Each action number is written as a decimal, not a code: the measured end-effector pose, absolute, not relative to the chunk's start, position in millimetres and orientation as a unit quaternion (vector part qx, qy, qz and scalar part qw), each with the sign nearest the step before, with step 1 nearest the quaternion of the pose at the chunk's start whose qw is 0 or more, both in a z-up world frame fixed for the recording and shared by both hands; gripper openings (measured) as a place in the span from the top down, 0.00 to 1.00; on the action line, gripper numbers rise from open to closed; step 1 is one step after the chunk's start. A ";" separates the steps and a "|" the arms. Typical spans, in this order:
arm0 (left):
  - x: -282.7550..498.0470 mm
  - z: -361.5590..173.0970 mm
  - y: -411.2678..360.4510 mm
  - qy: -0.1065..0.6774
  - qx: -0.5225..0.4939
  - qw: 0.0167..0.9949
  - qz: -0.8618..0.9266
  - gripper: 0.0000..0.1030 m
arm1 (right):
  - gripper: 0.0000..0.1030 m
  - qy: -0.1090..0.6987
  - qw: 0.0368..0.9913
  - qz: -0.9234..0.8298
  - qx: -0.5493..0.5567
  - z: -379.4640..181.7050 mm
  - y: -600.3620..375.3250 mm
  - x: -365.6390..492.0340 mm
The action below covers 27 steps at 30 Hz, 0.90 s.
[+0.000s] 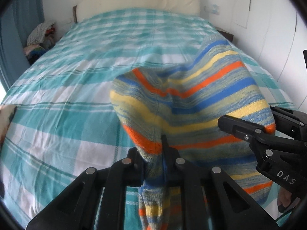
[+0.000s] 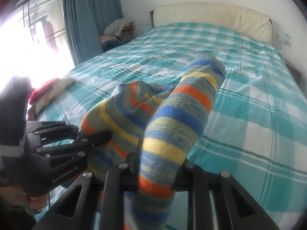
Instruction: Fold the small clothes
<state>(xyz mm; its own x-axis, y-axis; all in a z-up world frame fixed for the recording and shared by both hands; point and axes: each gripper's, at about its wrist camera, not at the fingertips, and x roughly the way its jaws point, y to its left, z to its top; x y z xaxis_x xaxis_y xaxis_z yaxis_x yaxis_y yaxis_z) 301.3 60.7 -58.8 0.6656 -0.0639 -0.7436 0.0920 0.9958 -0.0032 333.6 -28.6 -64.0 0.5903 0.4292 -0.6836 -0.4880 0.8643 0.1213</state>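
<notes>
Striped knit (image 1: 191, 103) motion-blurred, lower end cut off; bedside clothes pile (image 2: 117, 32) indistinct.

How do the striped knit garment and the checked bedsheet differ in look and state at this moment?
The striped knit garment carries orange, blue and yellow bands; the checked bedsheet is teal and white squares. The garment is bunched and raised, pinched by the left gripper and right gripper; the bedsheet lies spread flat over the bed. The garment looks thick and knitted, the bedsheet thin and lightly creased. Both are patterned fabric.

Bed (image 1: 76, 99) under teal-and-white checked sheet (image 2: 249, 99), red garment (image 2: 41, 91) near its edge
</notes>
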 end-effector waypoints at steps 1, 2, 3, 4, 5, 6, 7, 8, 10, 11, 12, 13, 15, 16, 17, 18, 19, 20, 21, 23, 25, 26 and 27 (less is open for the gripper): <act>299.6 -55.6 62.9 0.404 0.015 0.914 -0.042 0.88 | 0.78 0.368 0.892 0.259 -0.037 -59.7 -34.2 329.4; 298.3 -52.8 65.7 0.401 0.012 0.915 -0.041 0.88 | 0.78 0.365 0.893 0.261 -0.034 -56.8 -35.9 327.1; 297.9 -49.6 68.3 0.398 0.009 0.917 -0.040 0.88 | 0.78 0.363 0.893 0.265 -0.030 -53.0 -35.7 327.9; 298.3 -46.6 71.5 0.394 0.005 0.918 -0.039 0.88 | 0.78 0.361 0.894 0.266 -0.027 -49.9 -36.1 328.8; 300.1 -44.3 74.2 0.391 0.001 0.920 -0.039 0.88 | 0.78 0.357 0.895 0.267 -0.024 -47.5 -36.5 329.8; 302.1 -42.5 76.4 0.388 -0.004 0.921 -0.039 0.87 | 0.78 0.354 0.896 0.268 -0.021 -45.8 -36.9 332.7; 308.3 -43.4 79.1 0.386 -0.009 0.921 -0.041 0.86 | 0.77 0.352 0.897 0.267 -0.016 -46.3 -38.5 337.7; 313.6 -47.8 79.8 0.390 -0.007 0.920 -0.042 0.76 | 0.76 0.357 0.897 0.261 -0.012 -50.1 -40.7 343.7; 326.6 -65.9 84.3 0.411 0.018 0.911 -0.004 0.42 | 0.43 0.396 0.893 0.211 -0.031 -68.6 -47.8 362.4; 327.2 -73.2 89.2 0.419 0.030 0.907 0.027 0.22 | 0.10 0.411 0.894 0.171 -0.045 -76.4 -54.7 367.6; 321.0 -77.2 94.0 0.414 0.036 0.908 0.045 0.20 | 0.03 0.416 0.897 0.138 -0.054 -82.5 -67.2 367.3; 308.7 -78.8 100.1 0.402 0.042 0.913 0.055 0.20 | 0.03 0.415 0.898 0.132 -0.054 -83.5 -76.9 361.2; 284.9 -74.3 104.2 0.388 0.061 0.917 0.065 0.11 | 0.03 0.408 0.902 0.130 -0.060 -79.4 -92.5 341.7; 270.1 -69.5 104.4 0.377 0.079 0.920 0.075 0.08 | 0.03 0.405 0.903 0.128 -0.069 -76.3 -96.1 331.1; 254.4 -62.6 103.2 0.360 0.098 0.923 0.091 0.03 | 0.03 0.400 0.904 0.127 -0.080 -71.6 -98.9 318.0; 238.7 -54.4 101.4 0.341 0.116 0.927 0.106 0.02 | 0.03 0.394 0.906 0.127 -0.091 -65.4 -100.7 303.4; 220.3 -44.7 98.2 0.322 0.130 0.930 0.122 0.02 | 0.03 0.387 0.907 0.131 -0.099 -57.3 -101.8 286.7; 208.7 -36.7 98.1 0.315 0.131 0.932 0.126 0.01 | 0.03 0.382 0.908 0.136 -0.102 -48.3 -102.2 271.0; 193.4 -27.1 97.5 0.312 0.122 0.934 0.123 0.01 | 0.03 0.378 0.910 0.141 -0.100 -38.6 -102.4 254.9; 174.1 -11.8 102.2 0.318 0.087 0.937 0.116 0.01 | 0.03 0.372 0.911 0.151 -0.092 -20.5 -100.6 225.8; 150.6 -0.2 102.7 0.314 0.065 0.939 0.120 0.01 | 0.03 0.367 0.913 0.158 -0.079 -3.2 -98.6 197.5; 138.5 5.8 99.9 0.301 0.063 0.944 0.122 0.01 | 0.03 0.363 0.915 0.161 -0.071 4.4 -99.3 184.4; 127.9 11.0 97.7 0.290 0.065 0.947 0.125 0.01 | 0.03 0.360 0.916 0.164 -0.063 11.1 -99.2 172.5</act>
<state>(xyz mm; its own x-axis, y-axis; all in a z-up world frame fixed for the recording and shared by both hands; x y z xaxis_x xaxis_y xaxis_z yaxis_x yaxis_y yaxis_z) 127.9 97.7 11.0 0.8006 0.2744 -0.5326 -0.1994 0.9603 0.1949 172.5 -99.2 11.1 0.6871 0.2543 -0.6806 -0.3454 0.9385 0.0020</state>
